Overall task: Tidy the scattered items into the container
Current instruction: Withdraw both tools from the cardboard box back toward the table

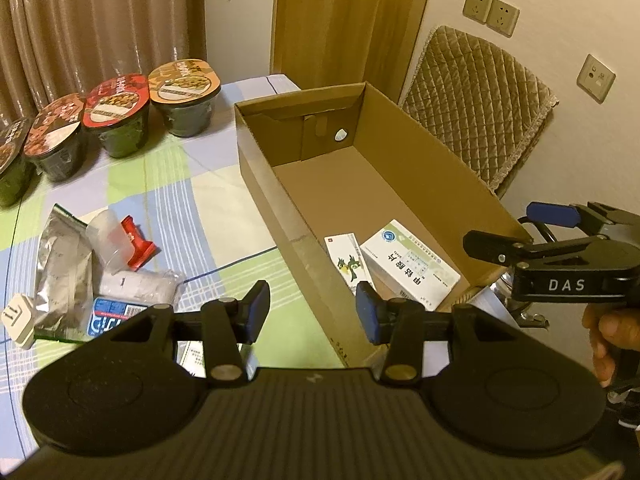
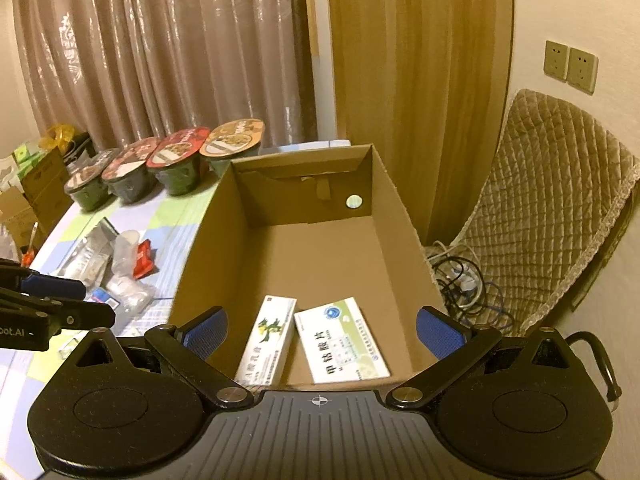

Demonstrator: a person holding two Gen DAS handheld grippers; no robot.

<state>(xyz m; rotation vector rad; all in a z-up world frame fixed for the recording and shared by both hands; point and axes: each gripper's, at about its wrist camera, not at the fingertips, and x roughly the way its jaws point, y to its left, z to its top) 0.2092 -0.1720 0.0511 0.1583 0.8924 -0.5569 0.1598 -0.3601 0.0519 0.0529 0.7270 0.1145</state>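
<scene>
An open cardboard box (image 1: 272, 200) (image 2: 200, 264) stands on the checked cloth. A white-green medicine box (image 1: 408, 268) (image 2: 344, 344) and a slim carton with a green dragon (image 1: 348, 260) (image 2: 268, 340) lie inside it. Left of the box lie a silver foil pouch (image 1: 60, 264), a clear cup (image 1: 108, 236), a red piece (image 1: 138, 244), a white bandage roll (image 1: 136, 288), a blue packet (image 1: 108, 320) and a white plug (image 1: 16, 316). My left gripper (image 1: 314, 314) (image 2: 60, 300) hovers over the box's near left wall, open and empty. My right gripper (image 2: 322, 336) (image 1: 508, 228) hangs wide open over the box's near end.
Several instant-noodle bowls (image 1: 120, 120) (image 2: 176, 164) line the back left of the table before a curtain. A quilted chair (image 1: 480, 120) (image 2: 552, 208) stands right of the box, with tangled cables (image 2: 460, 280) on the floor. A person's hand (image 1: 600, 340) holds the right gripper.
</scene>
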